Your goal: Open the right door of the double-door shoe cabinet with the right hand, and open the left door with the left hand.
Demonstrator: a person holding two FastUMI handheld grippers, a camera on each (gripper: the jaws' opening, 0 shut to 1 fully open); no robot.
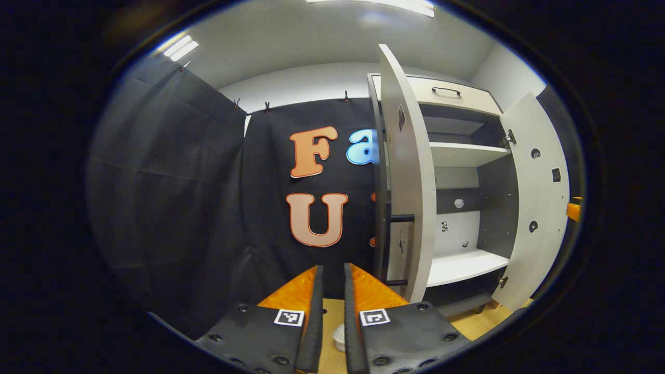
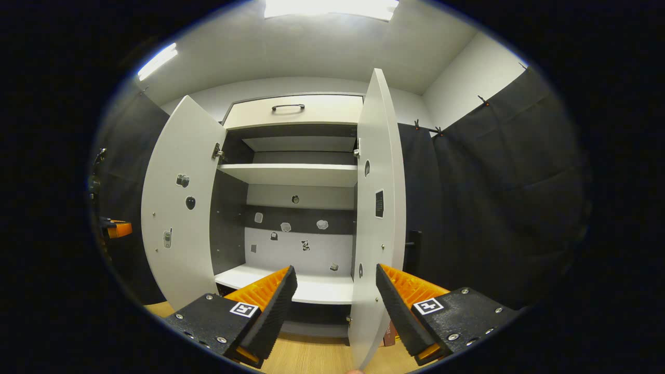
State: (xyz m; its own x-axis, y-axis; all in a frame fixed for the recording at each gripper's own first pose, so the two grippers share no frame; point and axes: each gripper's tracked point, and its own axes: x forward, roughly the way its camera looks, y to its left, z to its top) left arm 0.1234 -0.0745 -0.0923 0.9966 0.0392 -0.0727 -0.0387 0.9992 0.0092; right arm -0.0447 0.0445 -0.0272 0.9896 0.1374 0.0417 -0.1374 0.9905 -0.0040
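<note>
In front of the shoe cabinet, both doors are standing open. The right door is swinging edge-on to the right gripper view, its free edge lying between the right tongs but touching neither finger; those tongs are spread wide and gripping nothing. The left door is showing edge-on in the left gripper view, just to the cabinet's left side, with the left tongs sitting below and beside it, drawn nearly together with only a narrow slot between the fingers and nothing pinched in it. The same left door is appearing in the right gripper view, folded well outward from the cabinet.

Judgement: the task is looking essentially complete, and the step in hand is the clearing away. To do it well, the right tongs should be backing straight out along the line of the door edge, keeping the fingers spread so neither one is nudging the panel back toward the cabinet. The left tongs should be drawing away from the left door's dark handle bar without hooking it.

Inside the cabinet, the shelves are standing bare. A drawer with a dark handle is sitting above the doors.

Writing: small stickers are dotting the door faces and the cabinet's back panel, too small to read. The square coded markers on the tongs are carrying no legible text.
</note>
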